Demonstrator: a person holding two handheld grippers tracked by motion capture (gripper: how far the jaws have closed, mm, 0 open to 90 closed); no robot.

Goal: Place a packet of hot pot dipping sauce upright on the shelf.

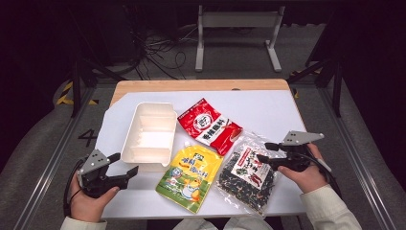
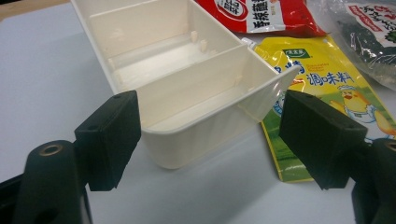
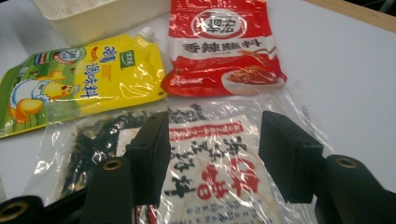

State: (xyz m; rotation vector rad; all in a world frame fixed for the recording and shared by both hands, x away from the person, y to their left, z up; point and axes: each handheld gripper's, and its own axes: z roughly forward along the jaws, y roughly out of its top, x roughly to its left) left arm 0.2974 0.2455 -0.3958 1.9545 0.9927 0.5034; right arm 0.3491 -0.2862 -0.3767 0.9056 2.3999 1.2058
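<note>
Cream plastic, the divided box (image 1: 149, 135) sits on the white surface (image 1: 287, 112) with its compartments bare; a long partition and short cross-walls split it, as the left gripper view shows (image 2: 187, 79). Just beside it lie three pouches: a red sauce packet (image 1: 209, 125) at the far side, a yellow spouted pouch (image 1: 190, 176) nearer the person, partly under the box's near corner, and a clear bag of dark dried seaweed (image 1: 247, 176) to the right, its edge overlapping the red packet.

Left tongs (image 1: 123, 165) stand wide and hold nothing; they hover just short of the box's near end, which lies between and beyond the jaws in the left gripper view, not touched by either pad. Right tongs (image 1: 266, 152) are likewise parted and unladen; they hang over the seaweed bag's upper right part, and the right gripper view (image 3: 212, 154) shows the printed label (image 3: 215, 158) lying between the jaws; whether the pads touch the film I cannot tell.
</note>
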